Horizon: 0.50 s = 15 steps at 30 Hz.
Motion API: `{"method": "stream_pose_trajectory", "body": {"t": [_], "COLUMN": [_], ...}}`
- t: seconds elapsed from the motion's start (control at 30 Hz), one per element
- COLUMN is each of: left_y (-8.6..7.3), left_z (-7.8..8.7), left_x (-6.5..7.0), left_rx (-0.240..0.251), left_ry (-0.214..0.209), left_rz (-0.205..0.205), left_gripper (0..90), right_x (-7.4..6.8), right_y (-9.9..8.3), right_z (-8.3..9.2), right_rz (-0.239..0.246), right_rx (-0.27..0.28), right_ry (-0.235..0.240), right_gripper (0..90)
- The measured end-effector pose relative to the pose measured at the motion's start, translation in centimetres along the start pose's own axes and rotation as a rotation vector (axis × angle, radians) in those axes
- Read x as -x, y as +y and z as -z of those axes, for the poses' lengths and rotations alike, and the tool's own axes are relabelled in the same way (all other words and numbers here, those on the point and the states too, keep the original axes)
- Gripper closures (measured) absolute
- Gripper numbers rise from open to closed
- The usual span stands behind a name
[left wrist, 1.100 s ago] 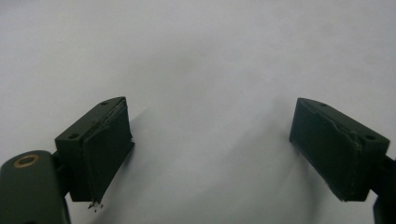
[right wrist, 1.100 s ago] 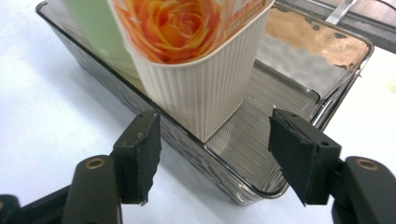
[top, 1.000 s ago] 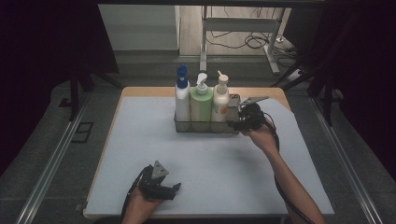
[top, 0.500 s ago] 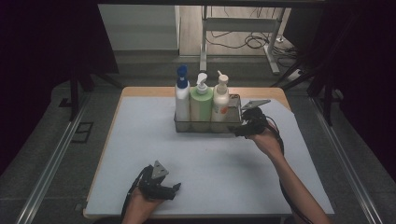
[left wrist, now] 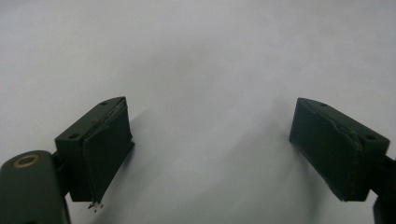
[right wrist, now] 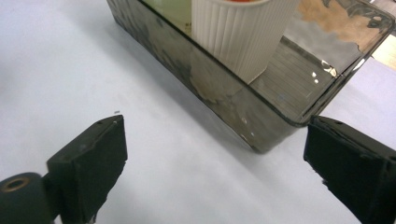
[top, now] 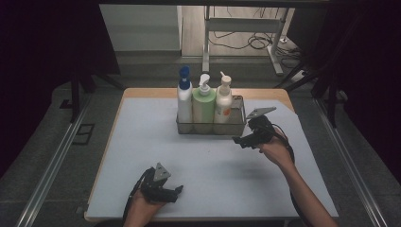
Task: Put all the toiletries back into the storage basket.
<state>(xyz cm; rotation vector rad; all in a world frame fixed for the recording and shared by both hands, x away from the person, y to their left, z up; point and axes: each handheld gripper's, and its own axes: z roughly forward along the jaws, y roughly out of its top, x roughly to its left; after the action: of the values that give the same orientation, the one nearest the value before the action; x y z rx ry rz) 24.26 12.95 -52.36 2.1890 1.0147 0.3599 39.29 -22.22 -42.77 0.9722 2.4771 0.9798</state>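
Surface: a pale grey-white mat (top: 142, 142) is laid over a wooden table (top: 142, 92); a strip of wood is left bare along the far edge.
Room: dim surroundings, dark curtains seen at both sides; grey floor with metal rails (top: 52, 165) running beside the table; cables (top: 246, 43) are scattered on the floor beyond, near a metal frame.
Basket: a dark wire-mesh basket (top: 236, 124) is set at the far middle of the mat. Three pump bottles are stood upright in it, in a row: blue-capped white bottle (top: 184, 101), green bottle (top: 204, 106), cream bottle (top: 223, 101) (ribbed base seen close in the right gripper view).
Right gripper: the right gripper (top: 243, 140) is held just off the basket's near right corner, apart from it; jaws stand wide, nothing between them. In its own view the basket corner (right wrist: 280, 116) is seen ahead of the jaws, untouched.
Left gripper: the left gripper (top: 176, 190) is rested at the near edge of the mat, well apart from the basket; jaws wide, bare mat (left wrist: 201, 70) between them.
Change since earlier frame: the right gripper was against the basket's right end a second ago; it has been drawn back toward the person, and its jaws have just been opening. Basket and bottles are unmoved. The left gripper is unchanged.
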Motion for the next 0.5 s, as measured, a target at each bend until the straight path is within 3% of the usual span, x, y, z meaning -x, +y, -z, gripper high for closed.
{"method": "stream_pose_trajectory", "body": {"t": [0.5], "left_y": [0.0], "left_z": [0.0], "left_x": [0.0], "left_rx": [0.0], "left_ry": [0.0], "left_rz": [-0.001], "left_gripper": [12.3], "right_x": [-0.6], "right_y": [-2.3], "right_z": [1.6], "right_rz": [0.011], "right_rx": [0.007], "right_ry": [0.008], "right_gripper": [0.0]}}
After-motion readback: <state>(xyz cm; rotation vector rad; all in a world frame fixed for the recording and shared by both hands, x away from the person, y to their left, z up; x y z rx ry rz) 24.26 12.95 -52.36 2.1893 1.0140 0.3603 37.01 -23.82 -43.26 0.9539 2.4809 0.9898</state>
